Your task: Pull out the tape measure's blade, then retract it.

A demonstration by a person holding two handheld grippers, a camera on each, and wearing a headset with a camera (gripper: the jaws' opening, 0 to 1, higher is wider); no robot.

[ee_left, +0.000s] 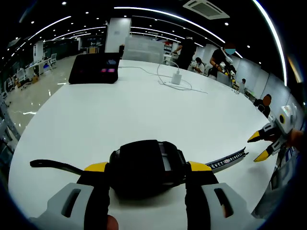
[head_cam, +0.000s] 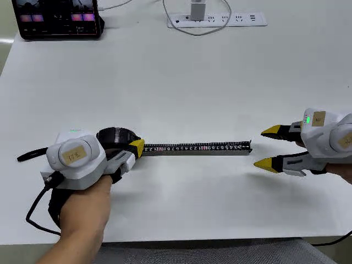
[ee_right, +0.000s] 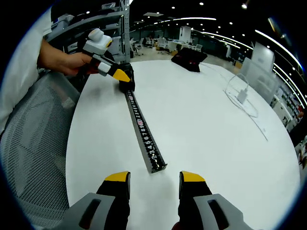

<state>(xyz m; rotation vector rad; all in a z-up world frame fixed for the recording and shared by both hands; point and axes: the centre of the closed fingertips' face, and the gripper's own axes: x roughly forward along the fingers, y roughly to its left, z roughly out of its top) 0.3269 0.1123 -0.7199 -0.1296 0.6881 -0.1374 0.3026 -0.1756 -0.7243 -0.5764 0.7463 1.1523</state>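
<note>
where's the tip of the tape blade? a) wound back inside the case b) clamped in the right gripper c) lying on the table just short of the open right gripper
c: the blade lies drawn out on the table, its tip clear of the open right gripper, while the left gripper holds the case.

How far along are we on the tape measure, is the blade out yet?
Done: the blade is pulled out and lies flat on the table. In hand: the left gripper is shut on the tape measure case; the right gripper hangs open just short of the blade's tip, not touching it. To do: retracting the blade into the case.
</note>
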